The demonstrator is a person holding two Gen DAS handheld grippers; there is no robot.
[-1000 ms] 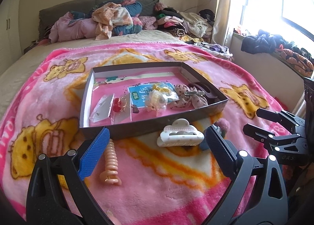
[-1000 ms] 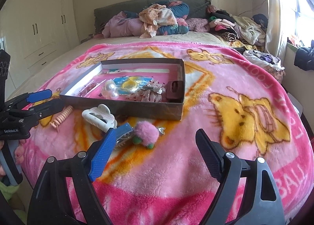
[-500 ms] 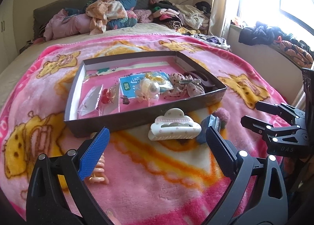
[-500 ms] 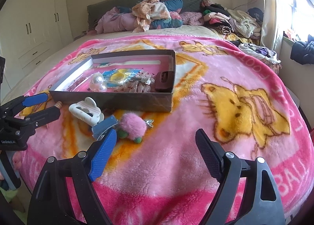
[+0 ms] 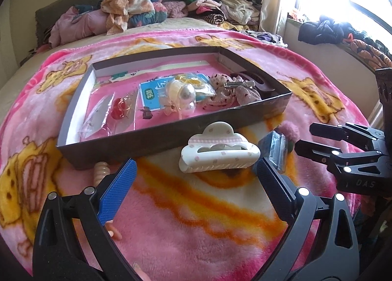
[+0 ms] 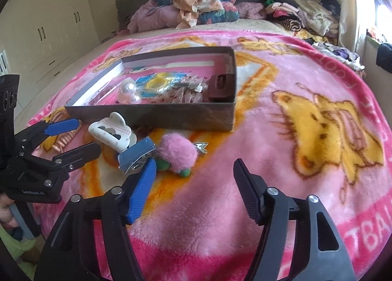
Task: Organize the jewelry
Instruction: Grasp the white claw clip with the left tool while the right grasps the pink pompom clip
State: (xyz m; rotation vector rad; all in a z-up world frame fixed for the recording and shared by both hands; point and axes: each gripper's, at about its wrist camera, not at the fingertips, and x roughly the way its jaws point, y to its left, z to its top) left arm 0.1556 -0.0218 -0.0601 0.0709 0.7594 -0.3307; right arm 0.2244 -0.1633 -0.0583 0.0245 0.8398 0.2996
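Low over the pink blanket [image 5: 171, 232]: left claw [image 5: 196, 178] spread wide, empty, before the white cloud hair clip [image 5: 219, 156] at frame centre, just outside the dark tray [image 5: 147, 139]. Light, rigid, slick plastic; best pinched across the arched body. Right claw [image 6: 194, 178] half-open, just narrowed, empty.

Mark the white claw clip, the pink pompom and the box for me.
white claw clip [image 5: 218, 151], left wrist view, on its scalloped front face.
pink pompom [image 6: 177, 150], right wrist view, on the fluffy middle.
box [image 6: 171, 115], right wrist view, on its near outer wall.
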